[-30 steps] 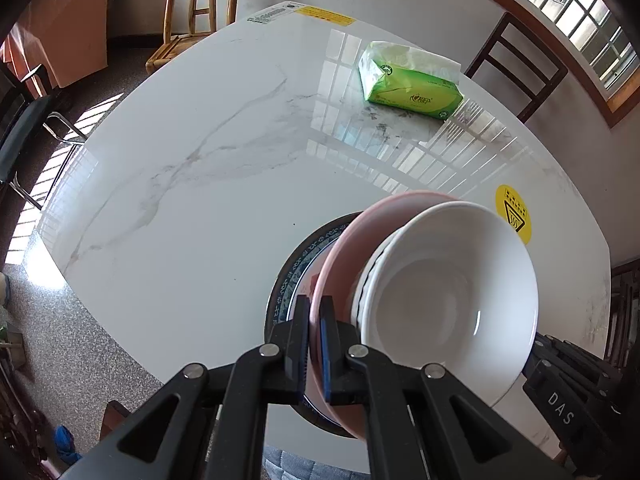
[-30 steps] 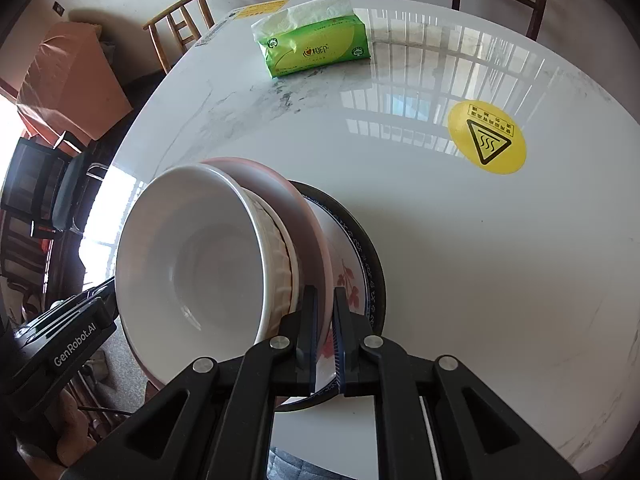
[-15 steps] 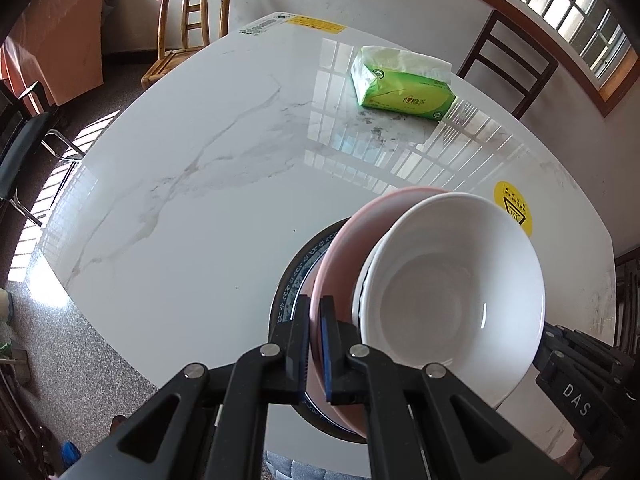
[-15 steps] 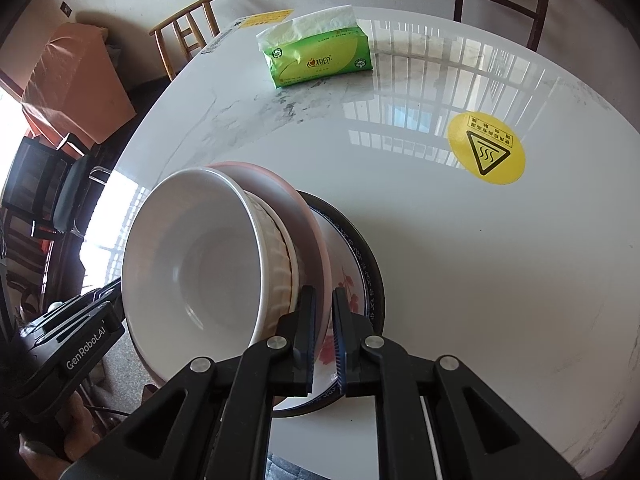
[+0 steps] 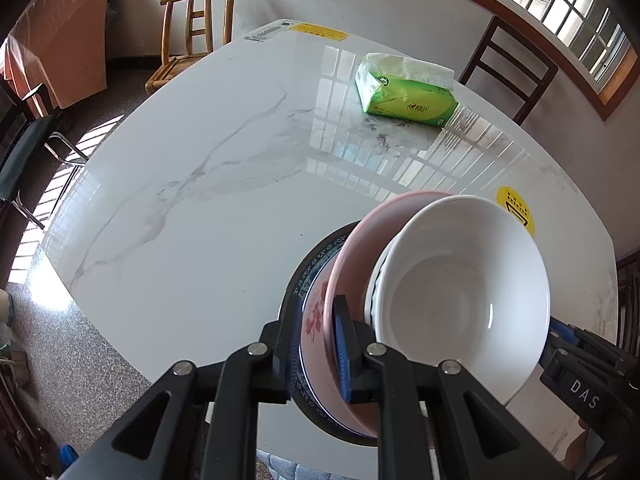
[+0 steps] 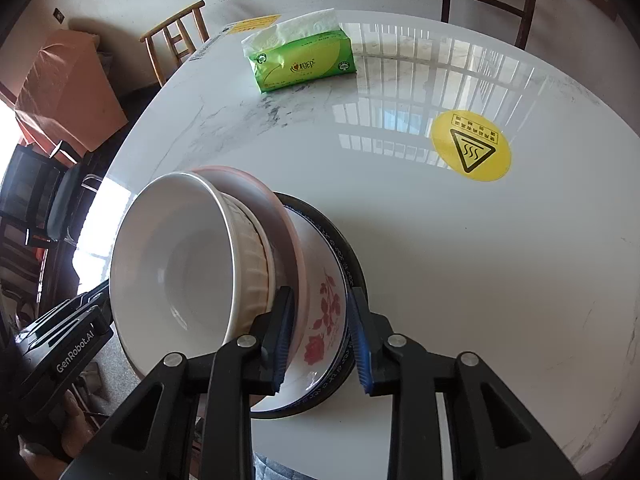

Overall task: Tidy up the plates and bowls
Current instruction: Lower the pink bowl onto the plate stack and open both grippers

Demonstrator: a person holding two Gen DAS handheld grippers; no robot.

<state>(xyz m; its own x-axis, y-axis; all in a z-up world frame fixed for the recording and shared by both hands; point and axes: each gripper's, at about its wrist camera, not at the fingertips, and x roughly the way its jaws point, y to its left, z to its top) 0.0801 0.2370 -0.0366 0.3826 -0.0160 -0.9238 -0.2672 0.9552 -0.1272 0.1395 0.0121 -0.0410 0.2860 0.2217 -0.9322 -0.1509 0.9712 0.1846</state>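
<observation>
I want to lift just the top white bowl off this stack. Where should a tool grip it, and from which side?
Grip the white bowl by its thin rim, one finger inside and one outside, on the side toward the left tool, where the rim stands clear. It nests in a ribbed bowl on the pink plate, so its lower wall is hidden. The tool looks open enough to straddle the rim.

Left claw [image 5: 318,344] open astride stacked plates' [image 5: 320,320] rims, white bowl [image 5: 460,300] atop.
</observation>
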